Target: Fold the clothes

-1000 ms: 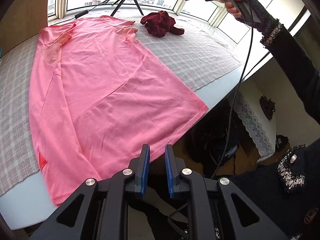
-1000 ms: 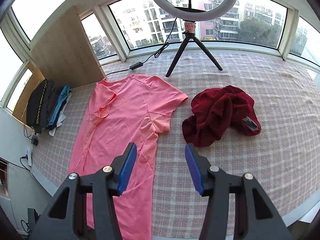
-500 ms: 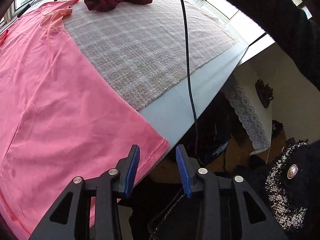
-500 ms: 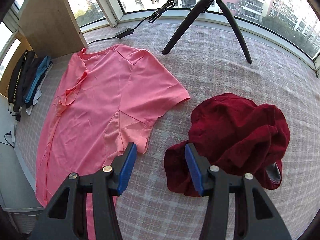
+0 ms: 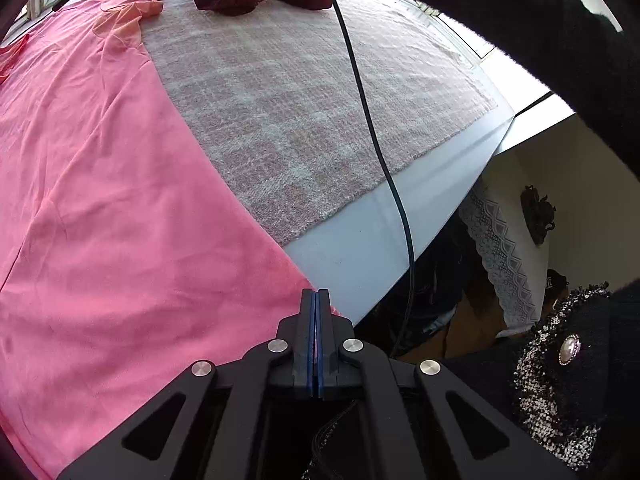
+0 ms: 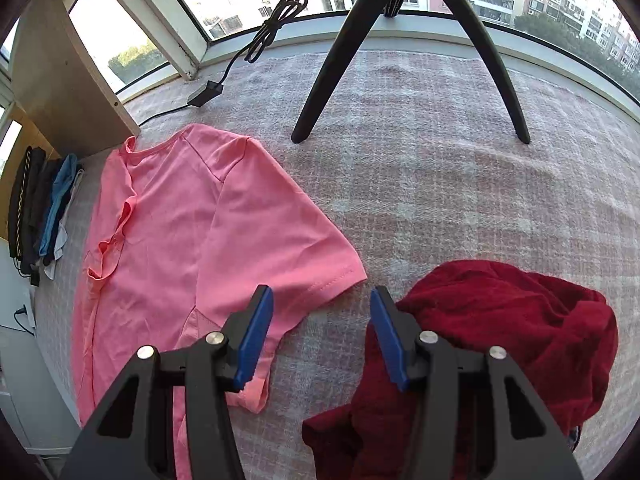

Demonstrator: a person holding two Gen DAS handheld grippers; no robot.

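A pink T-shirt [image 5: 120, 208] lies flat on the checked cloth, its hem corner at the table's front edge. My left gripper [image 5: 316, 312] is shut on that hem corner, the blue pads pressed together with pink fabric between them. In the right wrist view the shirt's upper part [image 6: 192, 232] shows, with its sleeve end just ahead of my right gripper [image 6: 320, 320]. That gripper is open, hovering over the cloth between the sleeve and a crumpled dark red garment [image 6: 512, 332], holding nothing.
A black tripod [image 6: 400, 40] stands on the checked cloth [image 6: 440, 160] by the window, with a cable and power box [image 6: 206, 94] to its left. Folded dark clothes [image 6: 40, 200] lie at the far left. A black cable [image 5: 376, 140] hangs across the left view; the table edge [image 5: 380, 232] drops off.
My left gripper has moved onto the shirt's hem corner and gone from open to shut on it. My right gripper has dropped closer to the sleeve, still open.
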